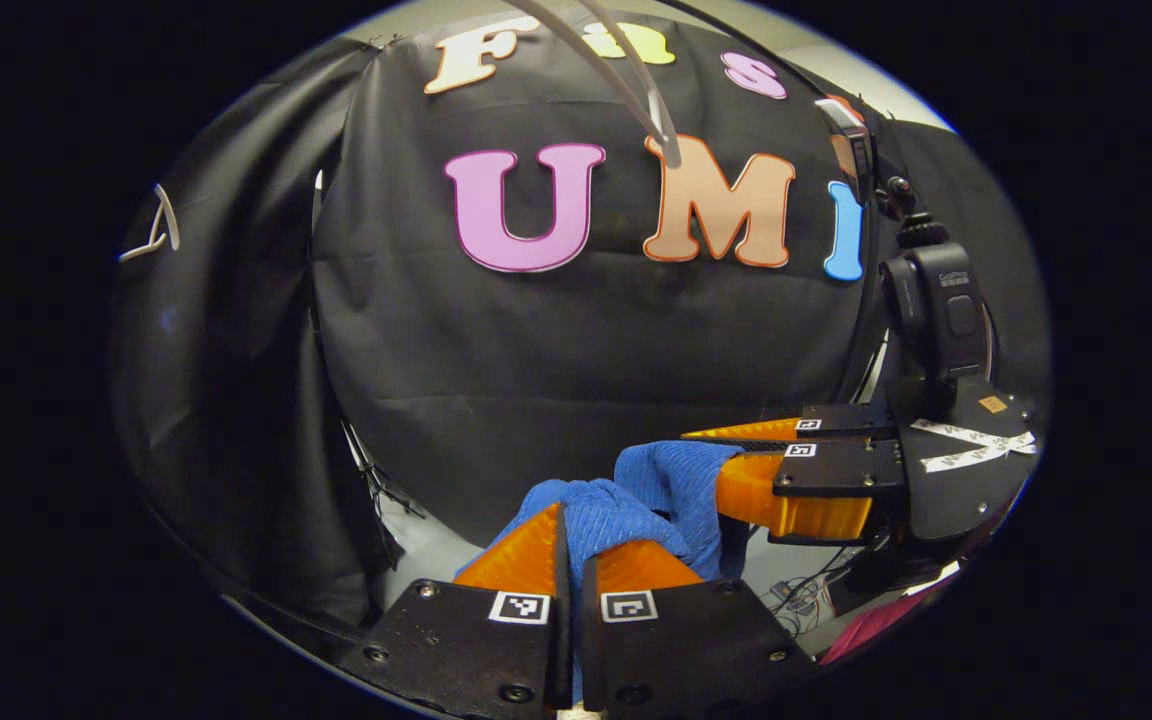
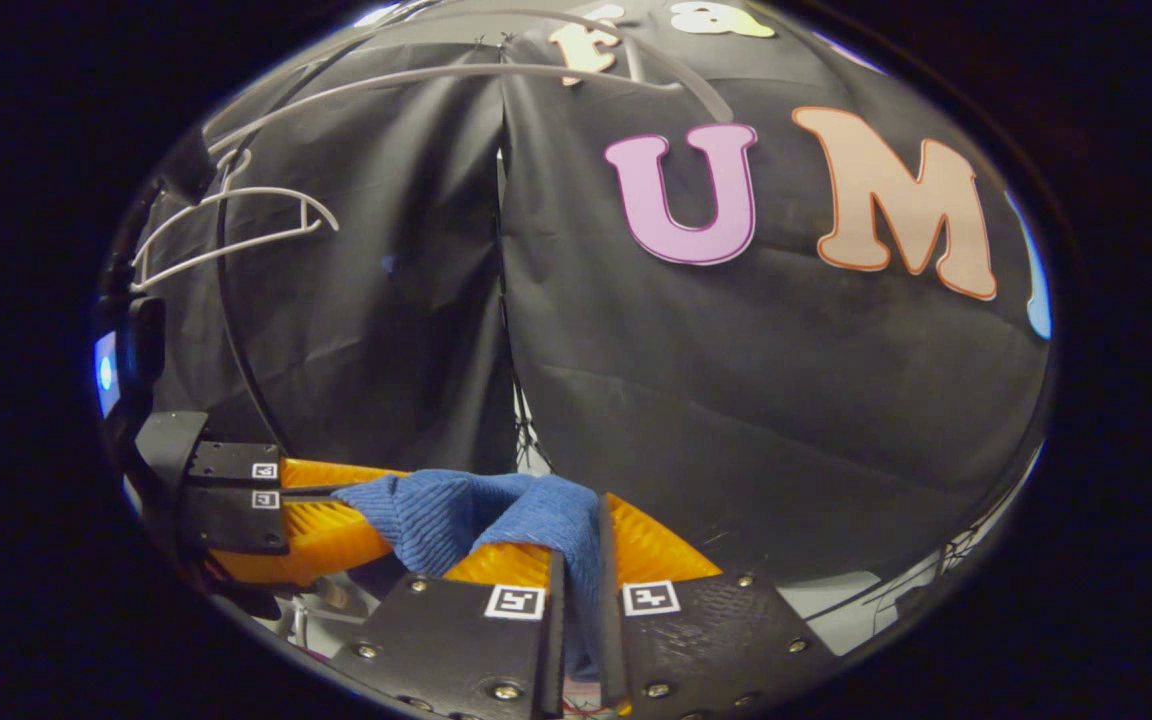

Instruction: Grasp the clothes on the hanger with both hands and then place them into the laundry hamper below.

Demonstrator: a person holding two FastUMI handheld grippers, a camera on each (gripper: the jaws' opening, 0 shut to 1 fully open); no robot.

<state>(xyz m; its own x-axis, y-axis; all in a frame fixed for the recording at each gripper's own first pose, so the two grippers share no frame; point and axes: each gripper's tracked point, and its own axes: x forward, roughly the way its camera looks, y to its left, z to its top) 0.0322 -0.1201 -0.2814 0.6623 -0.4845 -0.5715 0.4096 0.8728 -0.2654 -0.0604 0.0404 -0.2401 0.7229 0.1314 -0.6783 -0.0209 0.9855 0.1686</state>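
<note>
Both fingers of the left tool (image 1: 576, 555) pinch the blue cloth (image 1: 651, 500), and the right tool (image 2: 576, 545) clamps the same cloth from the other side, stretched between them in mid-air; a white hanger (image 2: 226, 230) hangs bare behind

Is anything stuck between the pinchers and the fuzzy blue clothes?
No. The left gripper and the right gripper are each shut directly on the blue ribbed knit garment, with nothing between fingers and fabric. The empty white wire hanger hangs up and off to the side, clear of the cloth.
</note>
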